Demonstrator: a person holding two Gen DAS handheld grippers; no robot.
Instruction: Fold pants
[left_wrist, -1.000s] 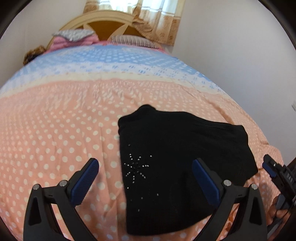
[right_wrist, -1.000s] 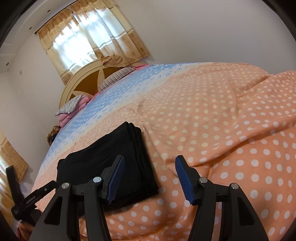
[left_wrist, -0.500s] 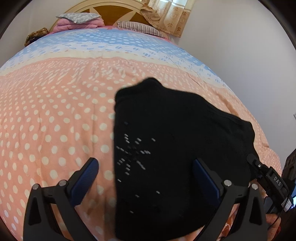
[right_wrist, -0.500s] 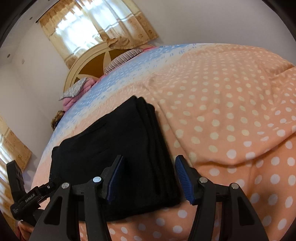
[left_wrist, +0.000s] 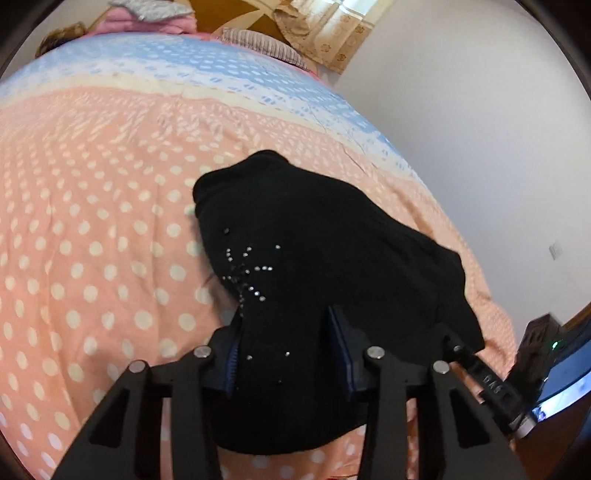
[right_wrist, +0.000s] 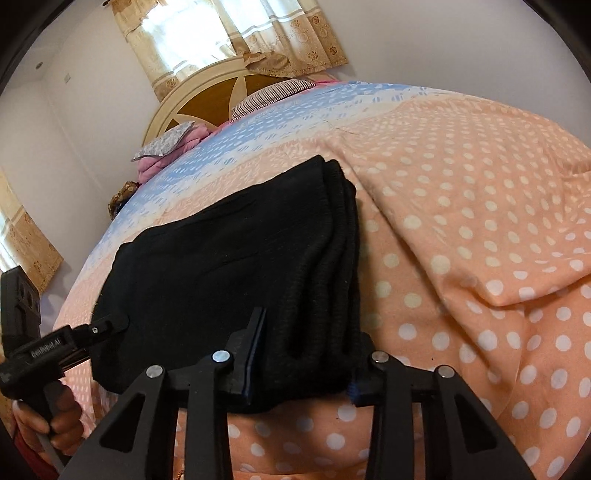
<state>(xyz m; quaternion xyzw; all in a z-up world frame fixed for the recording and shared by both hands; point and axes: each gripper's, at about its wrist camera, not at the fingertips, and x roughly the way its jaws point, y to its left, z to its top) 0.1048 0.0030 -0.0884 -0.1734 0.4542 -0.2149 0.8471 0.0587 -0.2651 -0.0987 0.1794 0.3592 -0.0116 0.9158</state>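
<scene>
Pants (left_wrist: 332, 266), folded black, on polka-dot bedspread (left_wrist: 92, 221), near edge pinched in both left tongs (left_wrist: 288, 354) and right tongs (right_wrist: 306, 354).

left black two-finger gripper (left_wrist: 284, 354): clamped on folded black pants (left_wrist: 325, 258) | right black two-finger gripper (right_wrist: 306, 354): clamped on same pants

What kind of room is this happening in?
Most likely a home bedroom: a bed under a polka-dot bedspread, a rounded wooden headboard with pillows, and a curtained window.

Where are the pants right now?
The black pants lie folded on the polka-dot bedspread, near its foot edge, clamped by both tools.
</scene>
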